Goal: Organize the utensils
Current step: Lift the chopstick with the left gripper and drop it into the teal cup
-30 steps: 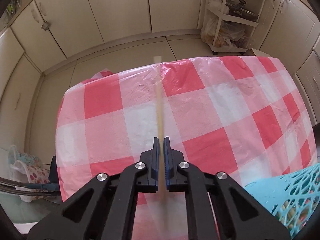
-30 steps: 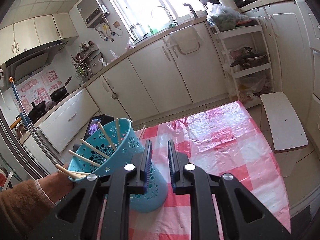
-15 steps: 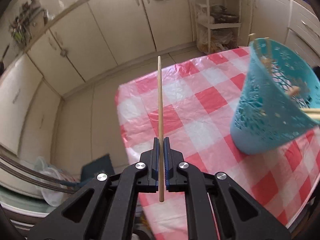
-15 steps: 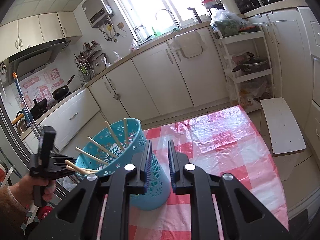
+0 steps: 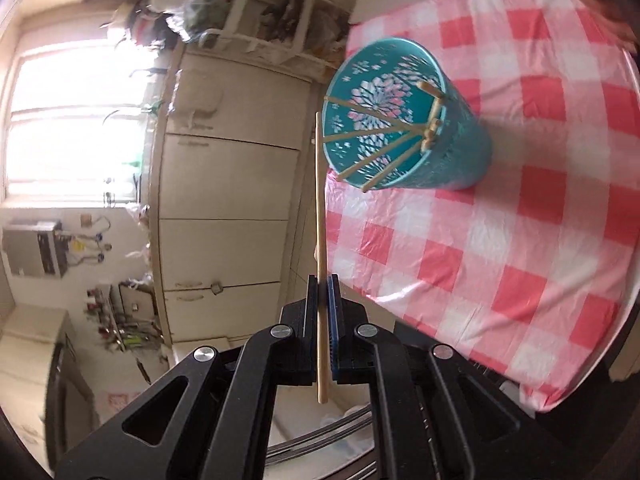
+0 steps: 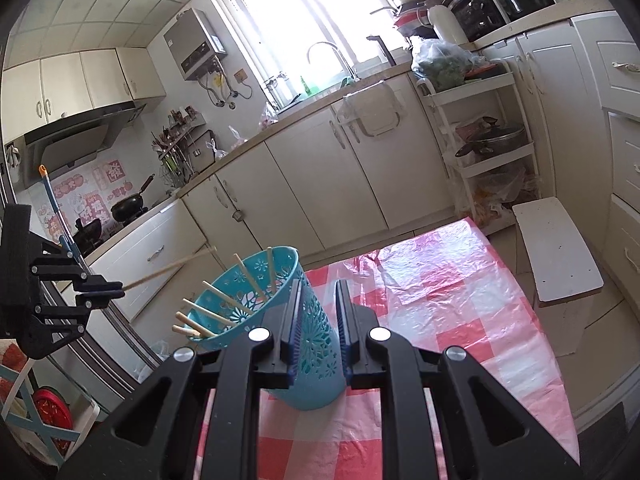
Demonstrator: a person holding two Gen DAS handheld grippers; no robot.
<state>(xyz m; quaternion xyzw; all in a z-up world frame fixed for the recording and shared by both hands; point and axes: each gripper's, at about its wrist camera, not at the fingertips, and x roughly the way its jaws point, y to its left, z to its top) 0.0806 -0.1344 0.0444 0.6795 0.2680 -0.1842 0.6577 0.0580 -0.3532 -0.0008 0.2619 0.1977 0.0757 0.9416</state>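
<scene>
Kitchen desk (image 6: 460, 320) in red check holds a teal basket (image 5: 460, 152) of chopsticks. Left hand-held gripper (image 5: 322, 280) clenches one chopstick (image 5: 319, 200) beside its rim; next, tip it in. Right hand-held gripper (image 6: 317, 284) hangs slightly parted, empty.

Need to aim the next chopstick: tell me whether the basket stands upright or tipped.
Tipped. The basket leans with its mouth toward the left gripper, only its base edge on the tablecloth; the right gripper flanks its wall.

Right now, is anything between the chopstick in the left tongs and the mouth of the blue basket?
Nothing visible blocks it. The left tongs hold the chopstick beside the blue basket; its tip is just outside the rim, apart from it. Other chopsticks already fan across the opening, so the mouth is partly crowded.
</scene>
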